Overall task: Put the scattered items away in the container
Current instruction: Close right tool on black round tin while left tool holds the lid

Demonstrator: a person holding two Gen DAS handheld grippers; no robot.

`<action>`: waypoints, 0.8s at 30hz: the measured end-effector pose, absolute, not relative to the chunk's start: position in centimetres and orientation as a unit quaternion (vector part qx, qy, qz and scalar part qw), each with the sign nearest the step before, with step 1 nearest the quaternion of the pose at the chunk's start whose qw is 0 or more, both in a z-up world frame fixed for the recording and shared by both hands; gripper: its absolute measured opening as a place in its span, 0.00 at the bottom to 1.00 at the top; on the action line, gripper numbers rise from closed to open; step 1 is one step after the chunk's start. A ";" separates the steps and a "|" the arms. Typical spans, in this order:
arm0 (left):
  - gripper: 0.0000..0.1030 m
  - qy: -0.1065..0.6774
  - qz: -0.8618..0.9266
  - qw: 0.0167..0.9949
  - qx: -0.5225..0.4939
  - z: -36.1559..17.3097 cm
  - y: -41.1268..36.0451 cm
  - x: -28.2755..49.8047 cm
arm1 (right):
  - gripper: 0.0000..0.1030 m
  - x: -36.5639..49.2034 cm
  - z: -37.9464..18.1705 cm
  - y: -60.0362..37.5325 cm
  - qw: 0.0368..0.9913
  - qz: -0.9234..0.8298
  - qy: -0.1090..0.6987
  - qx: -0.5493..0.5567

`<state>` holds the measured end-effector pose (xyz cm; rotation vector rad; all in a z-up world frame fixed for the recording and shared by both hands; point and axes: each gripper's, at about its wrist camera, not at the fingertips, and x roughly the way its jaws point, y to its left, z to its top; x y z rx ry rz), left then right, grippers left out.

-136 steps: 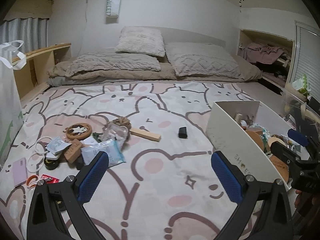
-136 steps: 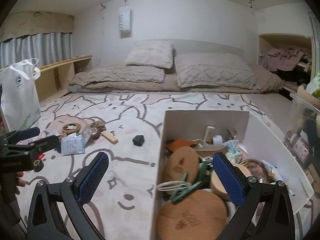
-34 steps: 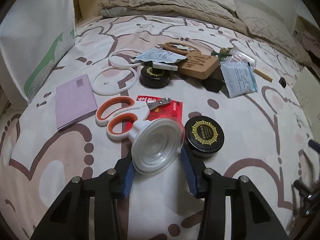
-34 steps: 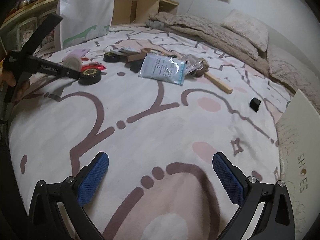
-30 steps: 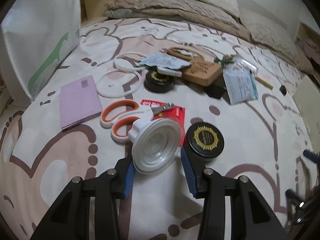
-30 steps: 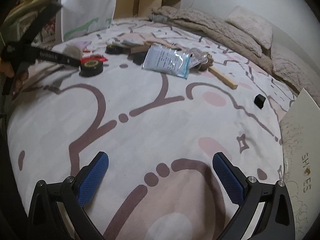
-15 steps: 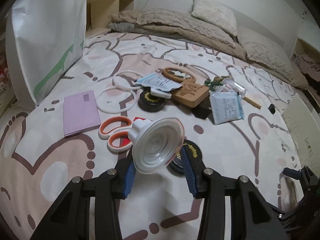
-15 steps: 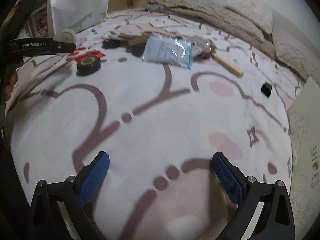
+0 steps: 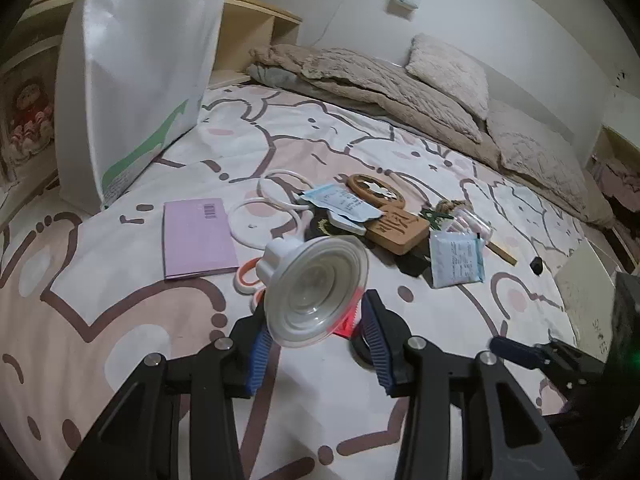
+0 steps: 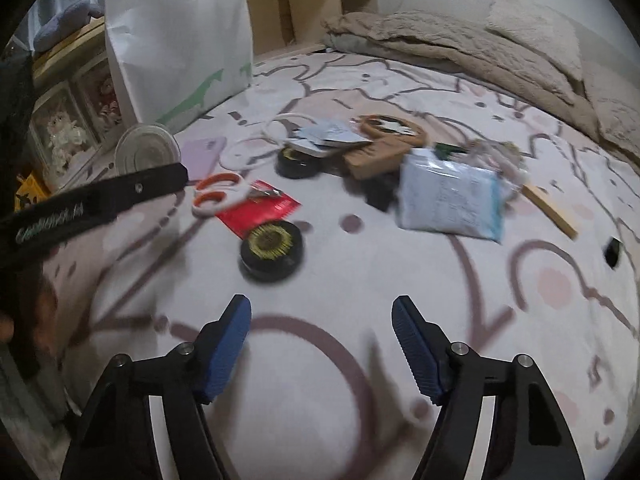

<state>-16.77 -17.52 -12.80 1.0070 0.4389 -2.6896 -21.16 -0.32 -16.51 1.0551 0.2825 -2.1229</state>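
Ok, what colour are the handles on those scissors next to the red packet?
Orange inside white on the scissors, clearest in the right wrist view.

Seen from the right claw (image 10: 321,344), a round tin (image 10: 271,251) lies on the bedspread (image 10: 360,400) just ahead, slightly left. Beyond it a flat packet (image 10: 262,210) lies under the scissors (image 10: 218,194), which sit to its left. Farther ahead, a second tin (image 10: 298,164) sits beside a wooden block (image 10: 380,154); rings (image 10: 248,152) and a booklet (image 10: 202,154) lie to their left. Ahead to the right a sachet (image 10: 450,196) lies, with a wooden stick (image 10: 552,210) at its right. A paper bag (image 10: 176,36) stands far left. The left claw (image 9: 316,338) has the suction cup (image 9: 316,292) between its jaws, above the scissors.
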 end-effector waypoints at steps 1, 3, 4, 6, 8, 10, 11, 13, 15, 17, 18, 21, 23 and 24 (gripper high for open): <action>0.42 0.155 -0.919 0.114 0.343 -12.8 -17.6 -16.7 | 0.71 -21.2 -16.6 -0.9 0.369 -0.826 0.112 0.412; 0.42 0.162 -0.920 0.108 0.340 -12.8 -17.8 -16.7 | 0.71 -21.5 -17.1 -2.2 0.369 -0.823 0.119 0.414; 0.42 0.162 -0.920 0.108 0.339 -12.7 -17.8 -16.6 | 0.71 -21.6 -17.3 -2.7 0.369 -0.823 0.123 0.415; 0.42 0.162 -0.922 0.110 0.335 -12.6 -17.8 -16.5 | 0.71 -21.9 -17.7 -3.6 0.364 -0.823 0.128 0.417; 0.42 0.161 -0.923 0.114 0.332 -12.5 -17.9 -16.4 | 0.71 -22.3 -17.9 -4.1 0.364 -0.824 0.127 0.416; 0.42 0.158 -0.923 0.116 0.330 -12.5 -17.8 -16.4 | 0.71 -22.7 -18.2 -4.7 0.365 -0.822 0.127 0.417; 0.42 0.157 -0.924 0.116 0.329 -12.4 -17.7 -16.4 | 0.71 -23.0 -18.3 -5.0 0.367 -0.821 0.126 0.418; 0.42 0.155 -0.925 0.116 0.328 -12.4 -17.6 -16.5 | 0.55 -23.3 -18.5 -5.5 0.371 -0.819 0.127 0.418; 0.42 0.159 -0.927 0.111 0.321 -12.3 -17.6 -16.4 | 0.49 -23.4 -18.7 -6.0 0.370 -0.820 0.135 0.416; 0.42 0.159 -0.928 0.112 0.318 -12.2 -17.7 -16.4 | 0.49 -23.1 -18.8 -6.4 0.371 -0.824 0.150 0.401; 0.42 0.159 -0.928 0.113 0.318 -12.2 -17.7 -16.4 | 0.49 -22.9 -18.8 -6.5 0.371 -0.827 0.155 0.394; 0.42 0.153 -0.929 0.118 0.316 -12.1 -17.7 -16.4 | 0.49 -22.7 -18.8 -6.0 0.372 -0.829 0.148 0.389; 0.42 0.151 -0.930 0.120 0.312 -12.0 -17.7 -16.4 | 0.49 -22.4 -18.5 -5.3 0.371 -0.832 0.147 0.387; 0.42 0.152 -0.931 0.118 0.310 -11.9 -17.7 -16.3 | 0.49 -21.9 -18.3 -4.9 0.367 -0.835 0.151 0.381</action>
